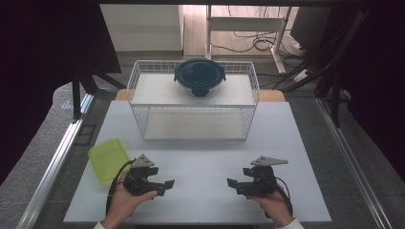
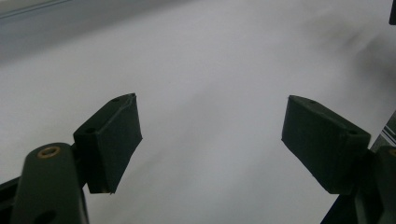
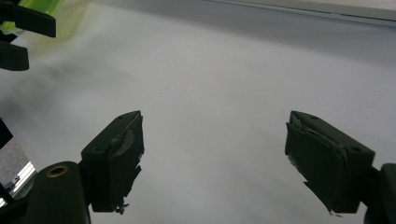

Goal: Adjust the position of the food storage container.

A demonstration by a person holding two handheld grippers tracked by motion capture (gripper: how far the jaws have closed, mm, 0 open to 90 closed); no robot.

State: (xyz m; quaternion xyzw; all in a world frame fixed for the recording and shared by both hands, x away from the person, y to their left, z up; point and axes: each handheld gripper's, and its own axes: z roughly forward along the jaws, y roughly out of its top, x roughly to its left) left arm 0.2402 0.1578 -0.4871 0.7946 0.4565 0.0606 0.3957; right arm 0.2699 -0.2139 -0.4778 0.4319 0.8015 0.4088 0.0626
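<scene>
Green lid (image 1: 109, 159) lies at the white table's (image 1: 200, 191) front left edge, just beside the left gripper (image 1: 162, 186). Both it and the right gripper (image 1: 234, 185) gape empty. High view adds a wire rack (image 1: 143, 90) holding a bowl (image 1: 199, 78); cables (image 1: 258, 45) trail behind.

In front of me a white table (image 1: 200, 157) carries a white wire rack (image 1: 193, 102) at its far middle and a flat yellow-green lid (image 1: 109, 159) near its left edge, while the rack's upper shelf bears a round glass container with a dark blue lid (image 1: 199, 77).
</scene>
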